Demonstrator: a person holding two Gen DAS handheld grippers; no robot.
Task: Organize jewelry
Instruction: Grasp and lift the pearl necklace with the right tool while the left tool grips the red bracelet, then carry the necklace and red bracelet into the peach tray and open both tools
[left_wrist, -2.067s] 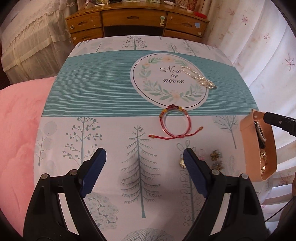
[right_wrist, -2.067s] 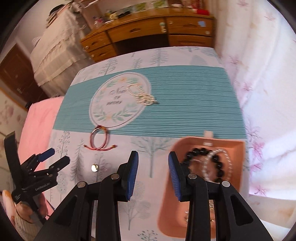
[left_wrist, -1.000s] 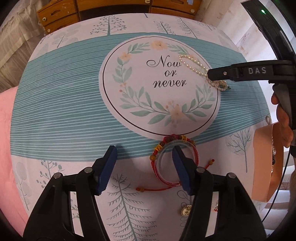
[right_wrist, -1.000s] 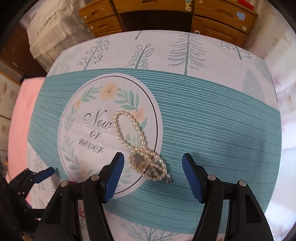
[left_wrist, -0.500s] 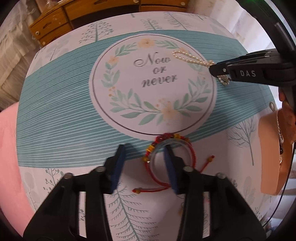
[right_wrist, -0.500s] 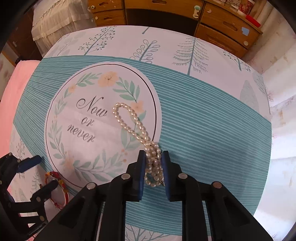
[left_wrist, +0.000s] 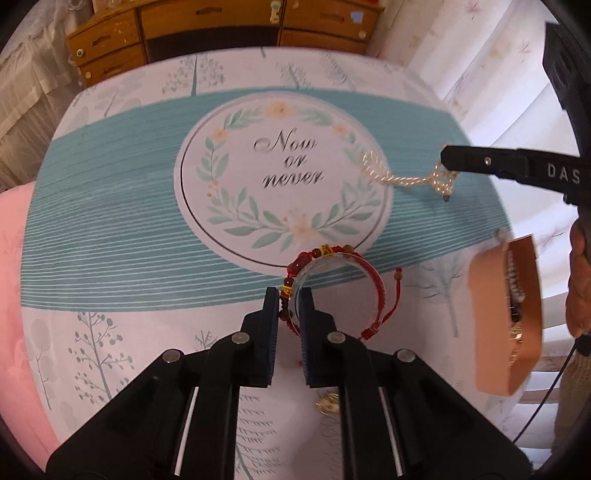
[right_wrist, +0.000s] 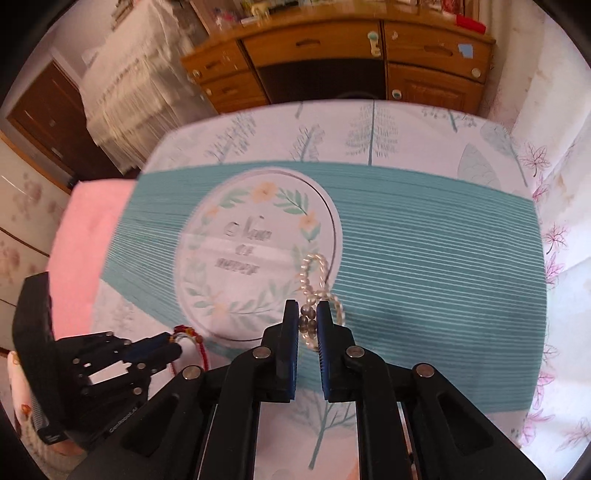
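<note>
I'm pinching red bracelet (left_wrist: 334, 291) in left claw (left_wrist: 288, 306), pearl strand (right_wrist: 314, 291) in right claw (right_wrist: 307, 325); lifting both slowly toward tray (left_wrist: 491, 325), avoiding snags.

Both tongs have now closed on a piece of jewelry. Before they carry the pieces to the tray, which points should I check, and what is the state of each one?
1. Left tongs closed on the red bracelet: ok, its beaded side sits between the pads.
2. Right tongs closed on the pearl necklace: ok, beads are pinched between the pads.
3. Necklace fully lifted: not ok, its far loop appears to lie on the tablecloth.
4. Red cord ends free of snags: cannot tell, they are partly hidden by the tongs.
5. Pink tray has room: cannot tell, it shows edge-on and already holds jewelry.
6. Gold pendant remains on the cloth: ok, for later.
</note>
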